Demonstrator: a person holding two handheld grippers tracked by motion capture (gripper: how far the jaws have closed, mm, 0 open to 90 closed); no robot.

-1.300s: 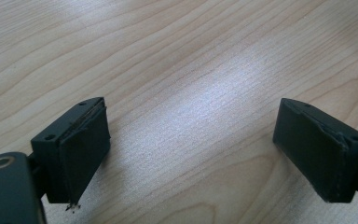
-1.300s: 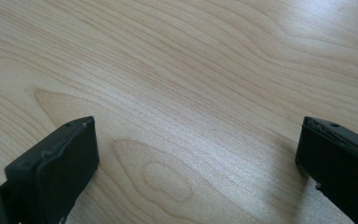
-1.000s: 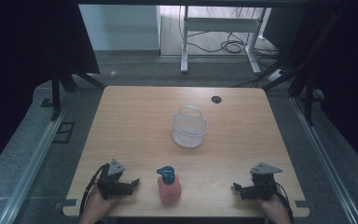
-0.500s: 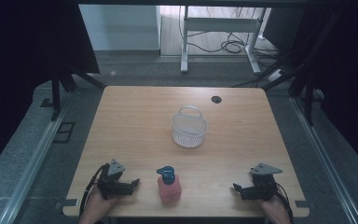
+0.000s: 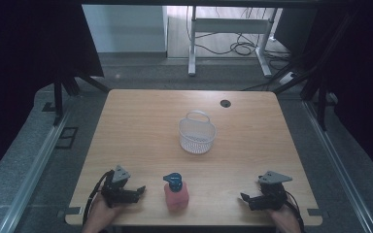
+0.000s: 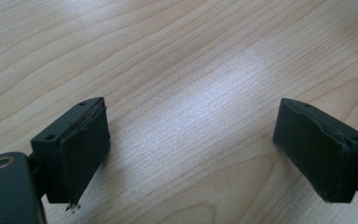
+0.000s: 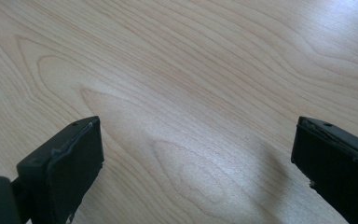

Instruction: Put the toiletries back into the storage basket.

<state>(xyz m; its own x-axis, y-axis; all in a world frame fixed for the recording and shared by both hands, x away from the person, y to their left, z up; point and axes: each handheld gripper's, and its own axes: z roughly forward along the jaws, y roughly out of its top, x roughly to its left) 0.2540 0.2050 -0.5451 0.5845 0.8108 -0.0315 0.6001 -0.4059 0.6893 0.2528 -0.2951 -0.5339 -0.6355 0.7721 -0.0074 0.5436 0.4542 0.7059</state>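
You work at a square table of light wood (image 5: 141, 131), with a small round black grommet hole (image 5: 225, 103) in its top at about 1 o'clock from the middle. Behind the table, at 12 o'clock, a white metal frame (image 5: 228, 29) stands on the grey floor with black cables lying around its legs.

Just past the middle of the table, toward 12 o'clock, stands a small white mesh basket with a thin arched handle (image 5: 197, 133). It is upright and nothing touches it.

At 6 o'clock, near your edge of the table, stands a pink plastic bottle with a blue pump cap (image 5: 177, 192). It is between your two hands and apart from both.

At 7 o'clock you hold the left gripper (image 5: 138, 190), black with a grey three-cornered plate on top. It points toward the bottle and is near it but does not touch it. In the left gripper view the left gripper (image 6: 191, 140) has its jaws wide apart, with bare wood between them.

At 5 o'clock you hold the right gripper (image 5: 244, 197), which also points inward, farther from the bottle. In the right gripper view the right gripper (image 7: 196, 158) has its jaws wide apart over bare wood.
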